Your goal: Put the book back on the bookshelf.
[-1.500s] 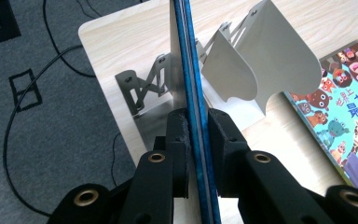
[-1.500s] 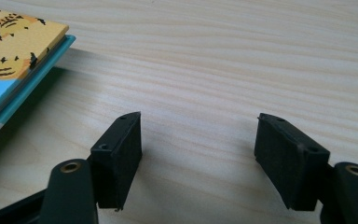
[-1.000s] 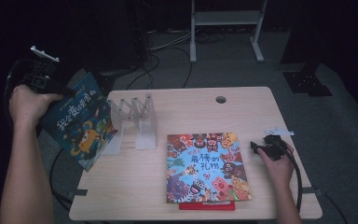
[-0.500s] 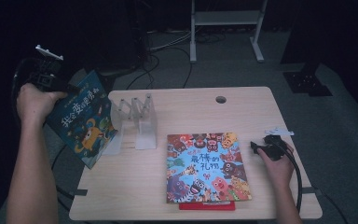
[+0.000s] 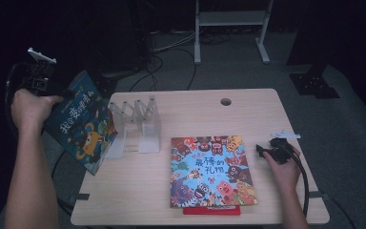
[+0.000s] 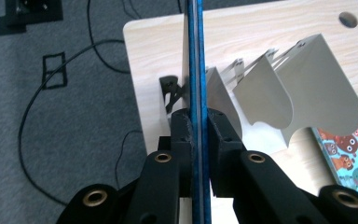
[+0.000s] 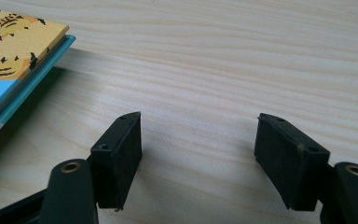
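A blue picture book (image 5: pixel 82 125) hangs tilted past the table's left edge, pinched at its upper corner by my left gripper (image 5: pixel 62 97). Seen edge-on, the blue book (image 6: pixel 196 70) runs straight up between the shut jaws of my left gripper (image 6: pixel 197 135), beside the leftmost divider of a clear book rack (image 6: pixel 279 88). The rack (image 5: pixel 136 125) stands on the table left of centre. A colourful book (image 5: pixel 210 171) lies flat atop a stack near the front edge. My right gripper (image 5: pixel 259 150) rests open on the wood just right of that book (image 7: pixel 14 51), nothing between the jaws of my right gripper (image 7: pixel 198 140).
The wooden table (image 5: pixel 248 114) has a cable hole (image 5: pixel 226 101) near its far edge. A red book (image 5: pixel 211 210) peeks out under the stack. Cables (image 5: pixel 159 52) trail over the grey carpet behind, and a metal stand (image 5: pixel 231 26) sits farther back.
My left gripper has drawn the blue book slightly left and up, away from the rack. The right gripper has not moved.
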Demonstrator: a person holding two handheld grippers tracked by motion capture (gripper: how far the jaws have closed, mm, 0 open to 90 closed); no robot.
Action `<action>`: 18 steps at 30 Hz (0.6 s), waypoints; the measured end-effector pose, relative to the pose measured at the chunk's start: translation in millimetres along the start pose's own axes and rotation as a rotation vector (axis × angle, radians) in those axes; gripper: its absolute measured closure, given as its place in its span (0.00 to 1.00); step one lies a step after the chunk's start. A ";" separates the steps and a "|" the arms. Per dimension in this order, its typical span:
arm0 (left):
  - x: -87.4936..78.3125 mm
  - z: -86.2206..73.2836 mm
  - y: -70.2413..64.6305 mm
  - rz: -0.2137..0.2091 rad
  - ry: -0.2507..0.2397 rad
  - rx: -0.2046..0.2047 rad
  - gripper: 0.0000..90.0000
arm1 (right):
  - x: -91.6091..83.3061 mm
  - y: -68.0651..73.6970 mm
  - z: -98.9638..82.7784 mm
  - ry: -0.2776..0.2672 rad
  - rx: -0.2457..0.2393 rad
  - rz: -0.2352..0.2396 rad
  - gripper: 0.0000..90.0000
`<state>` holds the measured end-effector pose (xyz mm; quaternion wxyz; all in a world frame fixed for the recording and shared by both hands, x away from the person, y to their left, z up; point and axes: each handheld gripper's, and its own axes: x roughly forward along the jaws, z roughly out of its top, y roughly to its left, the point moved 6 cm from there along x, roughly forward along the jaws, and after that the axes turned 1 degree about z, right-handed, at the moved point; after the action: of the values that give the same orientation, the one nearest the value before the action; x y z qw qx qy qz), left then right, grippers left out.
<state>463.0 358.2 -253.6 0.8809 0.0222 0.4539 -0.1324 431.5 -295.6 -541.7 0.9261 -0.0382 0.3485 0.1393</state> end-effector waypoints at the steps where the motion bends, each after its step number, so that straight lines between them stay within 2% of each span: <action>1: 1.0 1.0 0.2 0.002 -0.003 0.007 0.91 | 0.0 0.0 0.0 0.000 0.000 0.000 0.34; 6: 0.7 2.3 -0.6 0.009 0.010 0.024 0.90 | 0.0 0.0 0.0 0.000 0.000 0.000 0.34; 12: -4.6 2.8 -1.8 0.010 -0.002 0.049 0.83 | 0.0 0.1 0.0 0.000 0.001 0.000 0.34; 18: -22.3 11.6 -7.2 0.029 -0.023 0.083 0.83 | 0.0 0.1 0.0 0.000 0.001 0.000 0.34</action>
<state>458.0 354.1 -228.3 0.8861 0.0639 0.4376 -0.1387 431.5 -295.5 -541.7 0.9261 -0.0379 0.3486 0.1391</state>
